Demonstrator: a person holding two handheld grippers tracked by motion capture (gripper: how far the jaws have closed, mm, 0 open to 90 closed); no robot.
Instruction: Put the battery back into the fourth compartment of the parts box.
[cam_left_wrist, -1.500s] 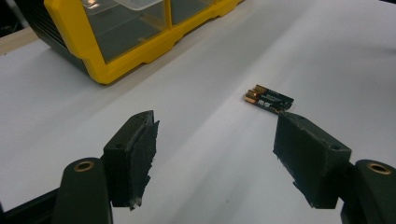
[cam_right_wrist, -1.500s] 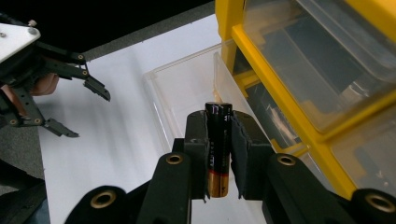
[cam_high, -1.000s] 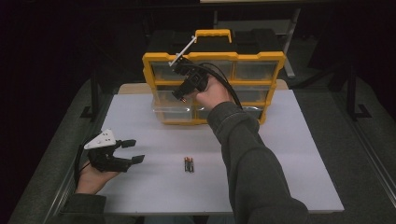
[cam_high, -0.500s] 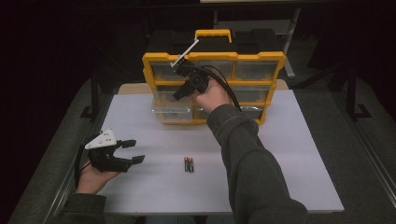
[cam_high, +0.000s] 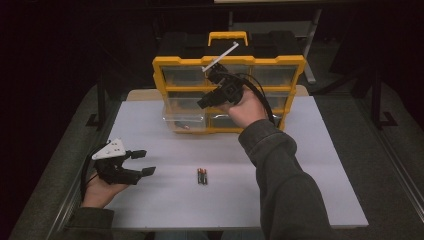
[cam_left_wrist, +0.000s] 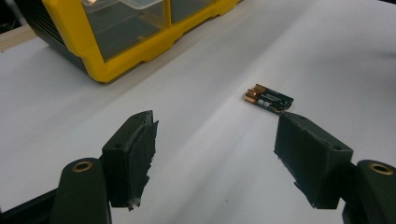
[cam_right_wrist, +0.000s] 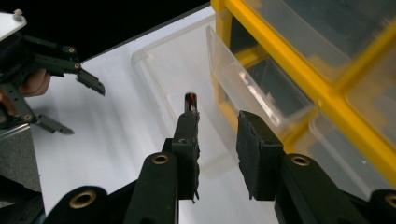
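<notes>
the white table (cam_high: 310, 165) takes up the middle and lower part of the high view, and the yellow drawer cabinet (cam_high: 165, 65) stands at its upper centre. a clear drawer (cam_high: 175, 119) sticks out of the cabinet's lower left, toward the bottom of the frame. in the right gripper view 1 small battery (cam_right_wrist: 191, 100) lies inside that drawer, just past the tip of the left-hand jaw.

judging by this, the step in hand looks like sorting batteries into the drawer: 1 seems delivered, and 2 batteries (cam_high: 201, 176) lie side by side at the lower centre of the table, well apart from the cabinet.

the right gripper (cam_high: 206, 101) hangs in front of the cabinet at upper centre, forearm stretched up from the lower right, jaws pointing left and down over the drawer. its jaws have just been opening and stand apart with nothing between them.

the left gripper (cam_high: 141, 162) rests low at the lower left, hand under it, jaws aimed right toward the pair. its jaws are wide apart and empty; in the left gripper view the batteries (cam_left_wrist: 268, 98) lie just beyond the right-hand jaw.

the next move probably calls for 1 gripper to drop over the pair, straddle a battery across its narrow side, and close gently.
</notes>
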